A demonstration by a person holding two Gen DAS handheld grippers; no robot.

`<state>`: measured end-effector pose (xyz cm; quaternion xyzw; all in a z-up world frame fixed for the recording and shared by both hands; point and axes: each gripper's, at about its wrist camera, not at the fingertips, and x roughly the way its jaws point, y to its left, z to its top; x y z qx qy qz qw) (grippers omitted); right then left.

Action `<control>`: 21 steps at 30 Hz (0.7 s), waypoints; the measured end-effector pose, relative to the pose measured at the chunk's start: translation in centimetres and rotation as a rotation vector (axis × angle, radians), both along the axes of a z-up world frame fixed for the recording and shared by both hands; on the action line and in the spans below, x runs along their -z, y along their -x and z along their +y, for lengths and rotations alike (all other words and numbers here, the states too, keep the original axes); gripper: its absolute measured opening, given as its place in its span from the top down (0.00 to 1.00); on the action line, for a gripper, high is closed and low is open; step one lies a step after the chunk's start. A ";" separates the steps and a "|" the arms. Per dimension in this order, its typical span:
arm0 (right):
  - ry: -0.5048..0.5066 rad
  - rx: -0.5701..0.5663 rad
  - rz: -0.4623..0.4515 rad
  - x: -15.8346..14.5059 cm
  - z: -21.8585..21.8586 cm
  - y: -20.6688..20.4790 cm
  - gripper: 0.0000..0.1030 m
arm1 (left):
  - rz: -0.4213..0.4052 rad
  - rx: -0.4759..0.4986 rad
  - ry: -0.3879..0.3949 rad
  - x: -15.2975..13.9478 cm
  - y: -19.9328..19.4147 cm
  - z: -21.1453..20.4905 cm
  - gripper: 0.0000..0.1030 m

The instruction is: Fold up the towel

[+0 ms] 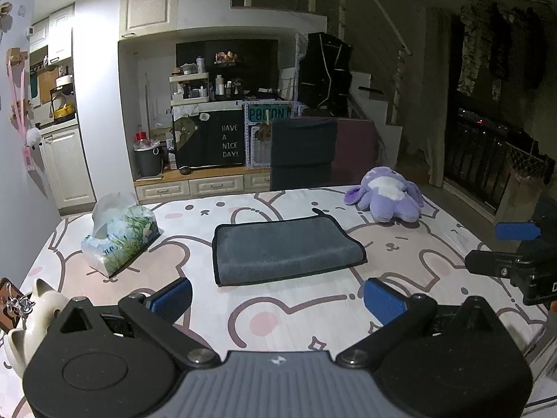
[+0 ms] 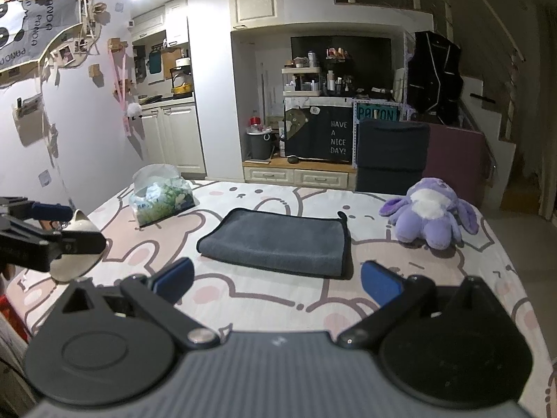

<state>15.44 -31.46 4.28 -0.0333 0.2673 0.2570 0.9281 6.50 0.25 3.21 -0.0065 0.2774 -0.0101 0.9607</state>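
A dark grey towel (image 1: 285, 249) with black edging lies folded flat on the rabbit-print tablecloth (image 1: 296, 313), a little beyond both grippers; it also shows in the right wrist view (image 2: 278, 240). My left gripper (image 1: 278, 297) is open and empty, short of the towel's near edge. My right gripper (image 2: 278, 282) is open and empty, also short of the towel. Each gripper shows at the edge of the other's view: the right one (image 1: 515, 244) and the left one (image 2: 48, 223).
A tissue pack (image 1: 118, 240) lies left of the towel. A purple plush toy (image 1: 386, 198) sits at the far right. A white cat figurine (image 1: 31, 317) stands at the near left edge. A dark chair (image 1: 303, 153) stands behind the table.
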 end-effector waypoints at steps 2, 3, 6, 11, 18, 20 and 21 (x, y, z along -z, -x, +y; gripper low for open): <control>0.000 -0.005 0.002 0.1 -0.1 0.3 0.00 | -0.002 0.003 0.004 0.2 0.5 -0.1 0.00; 0.001 -0.006 0.003 0.2 -0.2 0.5 0.00 | -0.003 0.004 0.004 0.3 0.7 -0.2 0.00; 0.012 -0.016 -0.001 0.3 -0.1 1.1 0.00 | -0.001 0.008 0.004 0.6 1.2 -0.2 0.00; 0.014 -0.035 0.009 0.6 -0.1 1.8 0.00 | 0.007 0.015 -0.002 0.9 1.9 -0.4 0.00; 0.010 -0.037 0.015 0.9 -0.4 2.7 0.00 | 0.027 0.005 -0.001 1.7 2.7 -0.3 0.00; 0.017 -0.038 0.010 1.1 -0.4 3.0 0.00 | 0.033 0.002 0.005 1.9 2.9 -0.2 0.00; 0.019 -0.039 0.009 1.1 -0.4 3.1 0.00 | 0.037 0.003 0.005 2.0 3.0 -0.2 0.00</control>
